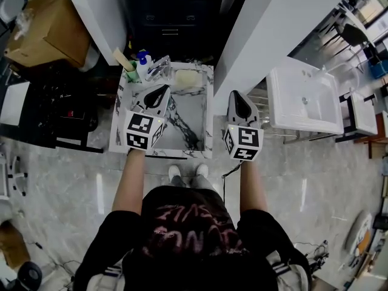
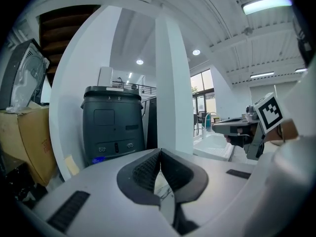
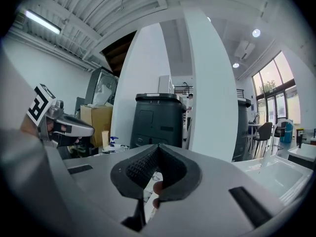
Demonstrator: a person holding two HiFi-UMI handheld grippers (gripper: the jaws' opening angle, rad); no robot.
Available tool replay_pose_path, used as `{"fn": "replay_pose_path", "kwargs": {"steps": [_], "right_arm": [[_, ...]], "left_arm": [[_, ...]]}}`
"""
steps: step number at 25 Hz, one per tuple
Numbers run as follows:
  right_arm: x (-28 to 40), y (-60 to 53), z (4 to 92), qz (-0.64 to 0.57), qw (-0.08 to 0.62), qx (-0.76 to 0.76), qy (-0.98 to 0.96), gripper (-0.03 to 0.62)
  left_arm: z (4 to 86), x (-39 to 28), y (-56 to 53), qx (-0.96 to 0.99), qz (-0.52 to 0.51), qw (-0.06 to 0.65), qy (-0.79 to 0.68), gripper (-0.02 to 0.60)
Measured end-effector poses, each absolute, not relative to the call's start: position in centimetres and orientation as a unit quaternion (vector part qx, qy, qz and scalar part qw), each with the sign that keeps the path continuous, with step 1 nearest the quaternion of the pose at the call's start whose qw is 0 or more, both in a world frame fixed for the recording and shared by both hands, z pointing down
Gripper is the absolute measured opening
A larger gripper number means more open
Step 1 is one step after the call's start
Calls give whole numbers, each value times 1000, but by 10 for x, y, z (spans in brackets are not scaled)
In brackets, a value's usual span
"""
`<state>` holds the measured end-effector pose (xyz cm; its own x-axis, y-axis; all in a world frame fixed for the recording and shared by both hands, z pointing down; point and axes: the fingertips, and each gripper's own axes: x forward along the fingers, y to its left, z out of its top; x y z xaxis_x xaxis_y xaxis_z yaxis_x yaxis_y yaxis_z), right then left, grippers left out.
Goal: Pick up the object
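A small marble-patterned counter point(image 1: 206, 123) stands in front of me. At its far end lie a pale yellow sponge point(image 1: 186, 78), a blue-capped bottle point(image 1: 143, 61) and a shiny metal fitting point(image 1: 159, 68). My left gripper point(image 1: 162, 90) hovers over the counter's left half, its jaws shut with nothing between them point(image 2: 159, 154). My right gripper point(image 1: 240, 96) hangs just off the counter's right edge, level with the left one; it too is shut and holds nothing point(image 3: 157, 149). Both point forward, well above the things on the counter.
A white pillar point(image 1: 273, 23) rises at the right behind the counter, and a white washbasin point(image 1: 303, 99) stands farther right. A dark grey cabinet point(image 2: 112, 125) stands straight ahead. A cardboard box point(image 1: 48, 26) and dark clutter fill the left. The person's feet point(image 1: 185, 171) are at the counter's near edge.
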<state>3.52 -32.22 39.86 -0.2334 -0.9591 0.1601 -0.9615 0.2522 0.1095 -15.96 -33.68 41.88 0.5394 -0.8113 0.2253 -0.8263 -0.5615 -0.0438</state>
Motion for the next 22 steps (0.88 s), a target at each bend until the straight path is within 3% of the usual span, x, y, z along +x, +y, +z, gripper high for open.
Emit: {"fn": "replay_pose_path", "kwargs": {"steps": [22], "right_arm": [[86, -401, 441, 46, 111, 591, -798, 14]], "left_arm": [[447, -108, -412, 865, 143, 58, -478, 17]]}}
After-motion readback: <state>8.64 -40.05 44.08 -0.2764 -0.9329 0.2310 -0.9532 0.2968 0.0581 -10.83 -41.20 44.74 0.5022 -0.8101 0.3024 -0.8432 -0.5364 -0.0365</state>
